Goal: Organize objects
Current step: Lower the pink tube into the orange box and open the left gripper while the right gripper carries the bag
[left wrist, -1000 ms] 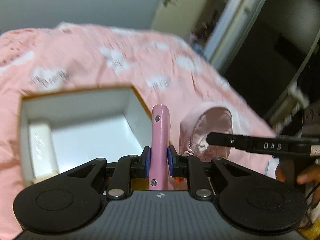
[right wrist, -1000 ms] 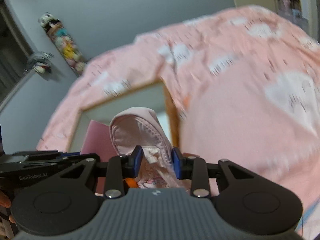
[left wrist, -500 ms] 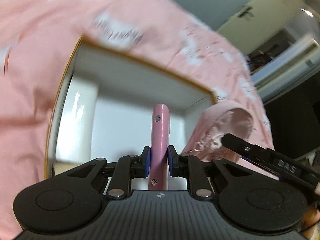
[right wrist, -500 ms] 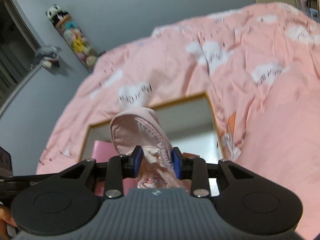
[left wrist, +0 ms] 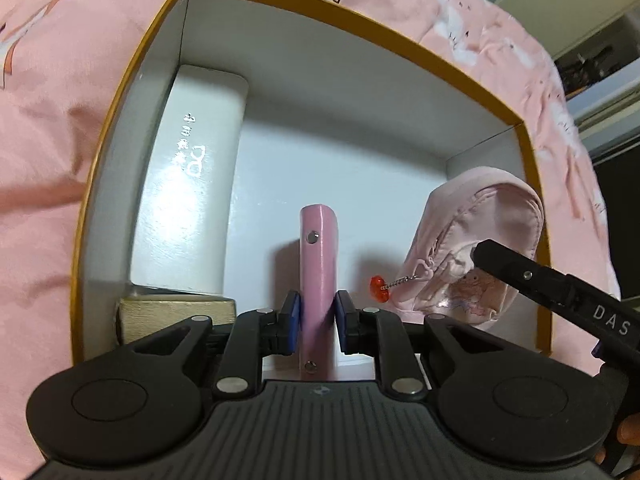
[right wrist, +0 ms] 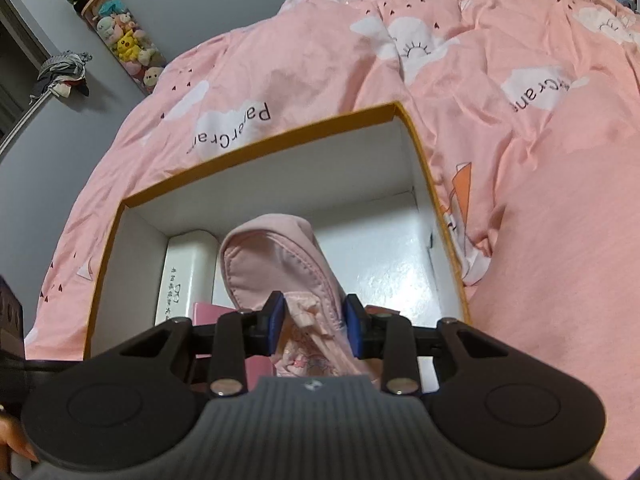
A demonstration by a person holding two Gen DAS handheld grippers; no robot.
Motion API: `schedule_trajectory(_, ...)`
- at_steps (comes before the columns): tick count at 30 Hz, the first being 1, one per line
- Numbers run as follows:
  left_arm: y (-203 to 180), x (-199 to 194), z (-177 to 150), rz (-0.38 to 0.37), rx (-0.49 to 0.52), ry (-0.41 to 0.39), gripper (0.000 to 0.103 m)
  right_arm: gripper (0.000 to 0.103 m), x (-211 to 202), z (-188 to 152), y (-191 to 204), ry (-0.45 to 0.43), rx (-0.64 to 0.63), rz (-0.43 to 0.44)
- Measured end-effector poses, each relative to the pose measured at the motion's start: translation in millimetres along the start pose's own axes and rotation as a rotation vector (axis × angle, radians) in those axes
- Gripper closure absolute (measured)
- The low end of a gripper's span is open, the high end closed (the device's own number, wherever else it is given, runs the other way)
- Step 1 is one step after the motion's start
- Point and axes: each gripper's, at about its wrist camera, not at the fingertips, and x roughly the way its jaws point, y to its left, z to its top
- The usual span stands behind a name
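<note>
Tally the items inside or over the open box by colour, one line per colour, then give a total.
White: 1, the white case lying along the left wall of the box.
Gold: 1, the small gold box at the white case's near end.
Pink: 2, the pink flat case in the left gripper and the pink fabric pouch in the right gripper.
Total: 4

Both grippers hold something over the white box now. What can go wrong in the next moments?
1. The soft pink fabric pouch in the right gripper hangs beside the box's orange-edged right wall; it may snag there.
2. The flat pink case in the left gripper stands on edge and may topple onto the white rectangular case.
</note>
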Motion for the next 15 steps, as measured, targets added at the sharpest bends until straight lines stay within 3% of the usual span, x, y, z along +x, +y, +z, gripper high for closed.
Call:
schedule_trajectory(5,-5,2,-2,0.133,0.093,0.007,0.074,0.069,5,-4,3,0.015,-0.008,-0.008)
schedule_trajectory(10,-9,-11,-8,0.151,0.154,-0.016,0.074,0.068,5,-5,3,0.025,0.003,-0.003)
schedule_trajectory(15,-4,-35,-8,0.127,0.174,-0.089,0.074,0.068,2,-3,5,0.027,0.028,0.021)
